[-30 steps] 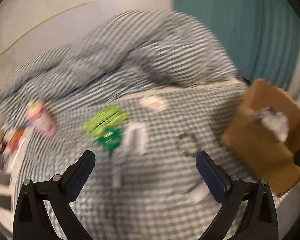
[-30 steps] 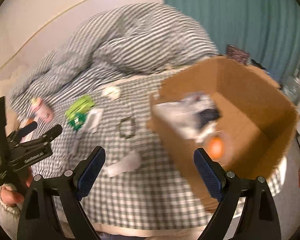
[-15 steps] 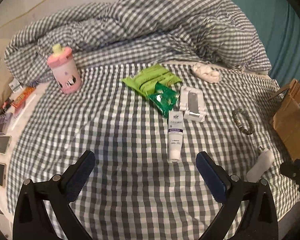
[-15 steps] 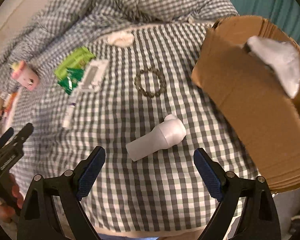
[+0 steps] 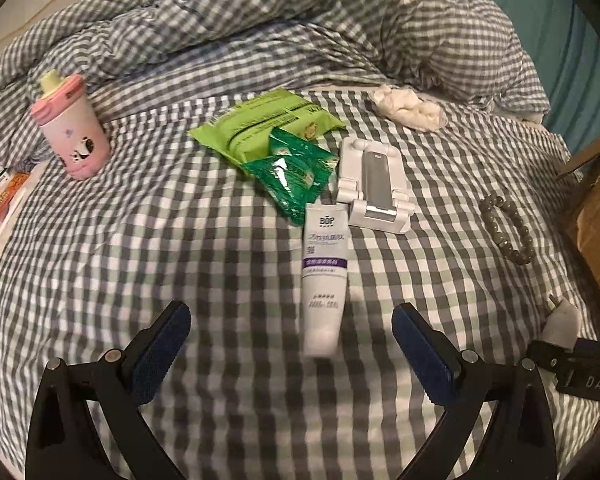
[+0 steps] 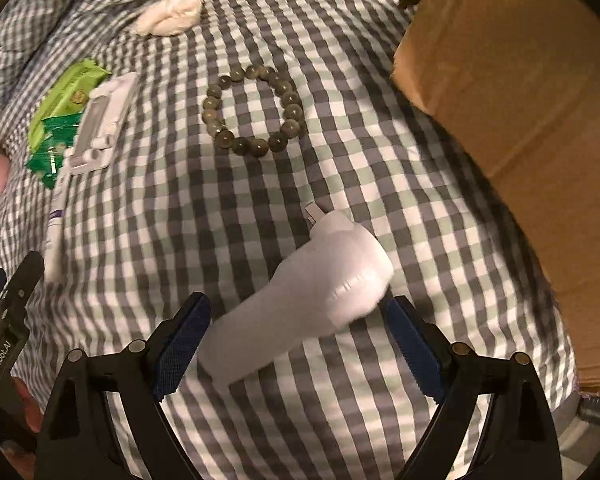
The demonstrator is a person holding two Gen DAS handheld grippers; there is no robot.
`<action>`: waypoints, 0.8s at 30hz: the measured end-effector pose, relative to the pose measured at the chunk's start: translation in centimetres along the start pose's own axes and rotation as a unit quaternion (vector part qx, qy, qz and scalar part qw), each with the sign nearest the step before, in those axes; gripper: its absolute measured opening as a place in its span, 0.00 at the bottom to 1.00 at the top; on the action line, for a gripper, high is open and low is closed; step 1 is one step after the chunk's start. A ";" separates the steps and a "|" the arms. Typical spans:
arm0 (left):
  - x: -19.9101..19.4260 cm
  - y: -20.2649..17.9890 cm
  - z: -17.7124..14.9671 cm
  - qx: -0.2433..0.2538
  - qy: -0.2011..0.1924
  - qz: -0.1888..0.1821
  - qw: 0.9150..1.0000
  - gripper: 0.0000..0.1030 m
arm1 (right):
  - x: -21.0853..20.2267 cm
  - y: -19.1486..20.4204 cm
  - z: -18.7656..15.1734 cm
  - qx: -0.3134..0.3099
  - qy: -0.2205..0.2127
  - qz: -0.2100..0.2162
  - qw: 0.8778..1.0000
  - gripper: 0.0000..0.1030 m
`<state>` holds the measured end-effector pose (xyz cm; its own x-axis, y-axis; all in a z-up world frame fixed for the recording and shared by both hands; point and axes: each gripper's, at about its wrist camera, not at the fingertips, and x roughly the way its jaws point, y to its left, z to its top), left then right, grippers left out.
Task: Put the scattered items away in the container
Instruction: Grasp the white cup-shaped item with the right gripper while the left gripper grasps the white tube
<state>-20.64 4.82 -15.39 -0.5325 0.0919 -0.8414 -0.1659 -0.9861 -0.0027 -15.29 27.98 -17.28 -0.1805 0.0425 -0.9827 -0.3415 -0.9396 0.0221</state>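
My left gripper (image 5: pixel 292 328) is open just above the checked bed sheet, with the cap end of a white tube (image 5: pixel 325 276) lying between its fingers, untouched. Beyond the tube lie a white folding stand (image 5: pixel 374 186), green packets (image 5: pixel 284 148), a crumpled white cloth (image 5: pixel 406 108) and a pink cup (image 5: pixel 74 128). My right gripper (image 6: pixel 298 320) is open around a white bottle (image 6: pixel 300 300) that lies flat, with gaps on both sides. A bead bracelet (image 6: pixel 254 110) lies farther off. The cardboard box (image 6: pixel 532 128) stands to the right.
A rumpled checked duvet (image 5: pixel 300 20) is heaped at the back of the bed. Small packets and boxes (image 5: pixel 4 192) lie past the sheet's left edge. The other gripper (image 6: pixel 4 344) and a hand show at the left of the right wrist view.
Both grippers have dropped closer to the bed. The left one has closed in on the white tube, the right one has come down around the white bottle. Both stay open.
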 end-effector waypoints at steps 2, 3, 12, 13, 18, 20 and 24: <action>0.8 -0.6 0.2 0.006 0.001 0.002 1.000 1.00 | 0.9 0.0 0.1 0.001 0.008 0.001 1.000 0.87; 1.3 -0.9 0.4 0.009 0.002 0.004 1.000 1.00 | 1.1 0.1 0.0 -0.001 0.007 -0.001 1.000 0.86; 3.6 -1.3 0.4 -0.008 0.028 -0.020 0.999 0.95 | 0.1 0.6 -0.5 -0.034 -0.007 0.012 0.999 0.50; 3.7 -1.3 0.3 -0.007 0.031 -0.020 0.999 0.81 | 0.0 0.6 -0.6 -0.037 -0.008 0.014 0.999 0.49; 3.2 -1.6 0.2 0.007 0.034 -0.031 0.999 0.27 | -0.5 0.2 -1.1 -0.038 -0.012 0.032 0.999 0.43; 3.0 -1.7 0.1 0.011 0.037 -0.030 0.999 0.26 | -0.8 0.1 -1.3 -0.039 -0.014 0.038 0.998 0.41; 2.1 -1.5 -0.1 0.008 0.034 -0.032 0.999 0.26 | -2.2 -0.3 -1.7 -0.041 -0.026 0.058 0.997 0.41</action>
<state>-21.47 6.47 -17.19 -0.4629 0.1440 -0.8746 -0.2119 -0.9761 -0.0486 -13.21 27.59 -15.43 -0.2629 -0.0531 -0.9634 -0.2398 -0.9636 0.1185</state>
